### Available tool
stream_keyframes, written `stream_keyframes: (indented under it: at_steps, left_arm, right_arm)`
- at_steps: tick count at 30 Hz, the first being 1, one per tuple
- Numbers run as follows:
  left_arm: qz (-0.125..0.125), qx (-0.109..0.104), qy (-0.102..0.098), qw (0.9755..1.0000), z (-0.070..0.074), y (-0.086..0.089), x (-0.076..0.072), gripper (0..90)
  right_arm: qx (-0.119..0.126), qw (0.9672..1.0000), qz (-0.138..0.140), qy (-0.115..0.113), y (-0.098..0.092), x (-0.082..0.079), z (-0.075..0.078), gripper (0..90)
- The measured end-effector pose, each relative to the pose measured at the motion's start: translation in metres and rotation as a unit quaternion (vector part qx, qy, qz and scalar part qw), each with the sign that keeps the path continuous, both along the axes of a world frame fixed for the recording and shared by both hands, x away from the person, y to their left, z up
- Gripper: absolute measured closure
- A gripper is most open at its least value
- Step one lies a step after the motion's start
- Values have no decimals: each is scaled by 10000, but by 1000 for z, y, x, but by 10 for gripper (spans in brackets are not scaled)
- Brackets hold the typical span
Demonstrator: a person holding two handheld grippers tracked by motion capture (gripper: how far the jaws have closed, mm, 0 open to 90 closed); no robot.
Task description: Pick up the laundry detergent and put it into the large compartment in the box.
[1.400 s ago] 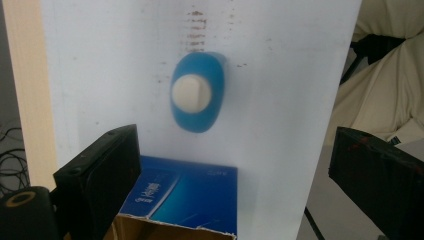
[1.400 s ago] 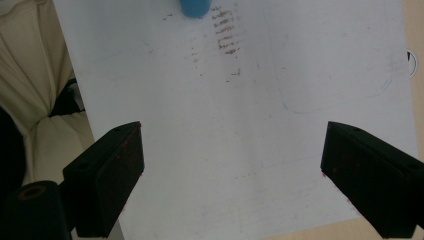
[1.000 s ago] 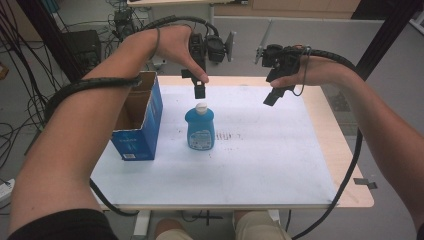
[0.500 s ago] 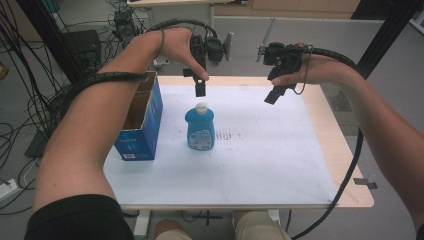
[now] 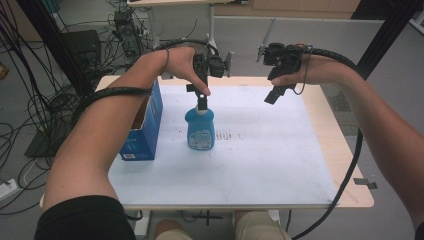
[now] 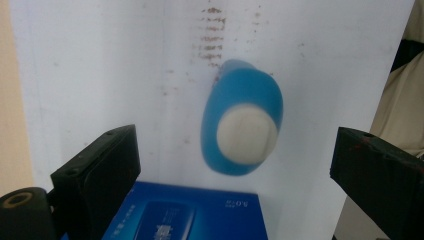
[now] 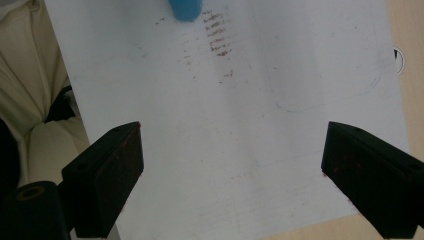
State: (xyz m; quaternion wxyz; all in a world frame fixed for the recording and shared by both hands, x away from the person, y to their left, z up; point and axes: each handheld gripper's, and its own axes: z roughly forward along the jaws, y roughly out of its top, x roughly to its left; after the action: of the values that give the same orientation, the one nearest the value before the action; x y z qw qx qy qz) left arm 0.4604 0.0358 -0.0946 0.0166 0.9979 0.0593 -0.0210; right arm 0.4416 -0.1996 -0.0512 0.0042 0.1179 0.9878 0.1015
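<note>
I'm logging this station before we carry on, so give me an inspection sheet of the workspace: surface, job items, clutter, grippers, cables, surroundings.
Surface: white sheet on a wooden table, with brown smudges.
Job's things: blue bottle upright, white cap on.
Clutter: blue box beside the bottle, at the sheet's left edge.
Grippers: left gripper directly above the bottle cap, fingers open, not gripping; right gripper held above the sheet, open, holding nothing.
Cables: black cable trailing along each forearm.
Surroundings: loose cables on the floor at left.
</note>
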Motion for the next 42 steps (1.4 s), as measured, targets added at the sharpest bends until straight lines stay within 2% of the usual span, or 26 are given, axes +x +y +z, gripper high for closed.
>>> stream_keyframes:
  at_steps: [1,3,10,17,31,42]
  left_arm:
    - [-9,-1,-28,10000,-3,-1,-1,63]
    - [-23,-12,45,10000,-10,-1,0,62]
    - [-62,103,104,9999,-31,-6,-1,63]
    - [-92,87,-29,9999,-48,-6,-9,63]
    - [-86,141,-10,9999,-68,-5,-14,64]
    - [-151,216,-35,9996,-75,-7,-18,65]
  right_arm:
    - [-8,10000,7,-3,0,0,0,99]
    - [-16,10000,-4,-13,1,-1,0,99]
    - [-8,10000,-47,-45,0,-2,0,99]
    - [-23,10000,-61,-60,-1,-2,0,99]
    - [3,10000,-67,-63,-1,-3,-4,99]
    - [-19,10000,-31,-50,1,-2,-6,99]
